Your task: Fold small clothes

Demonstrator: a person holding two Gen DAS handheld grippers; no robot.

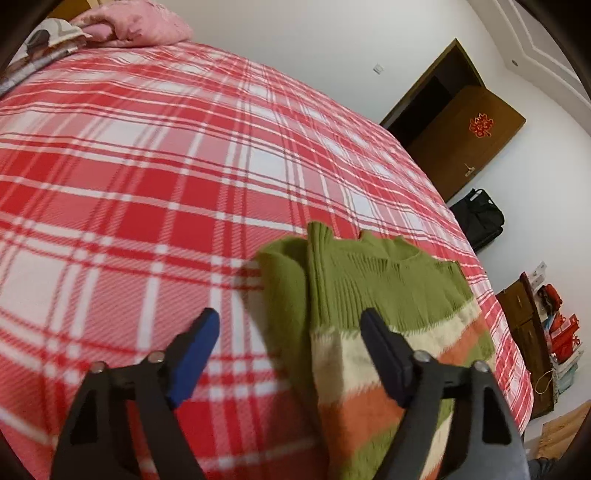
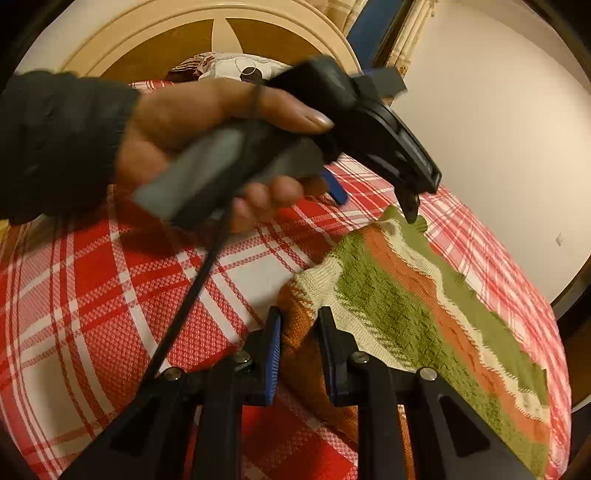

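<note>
On the plaid bed (image 1: pixel 147 184), the striped sweater (image 1: pixel 369 295) lies part-folded: right tool (image 2: pixel 299 325) clamped on its orange hem corner, left tool (image 1: pixel 291 325) apart, empty over its edge; next, likely grip there and fold across together.

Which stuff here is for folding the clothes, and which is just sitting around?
For the job:
- striped knit sweater
- right gripper, pinching the sweater's corner
- left gripper, open above the sweater
- plaid bed cover, the folding surface

Just lying about:
- pink pillow
- black bag
- wooden door
</note>
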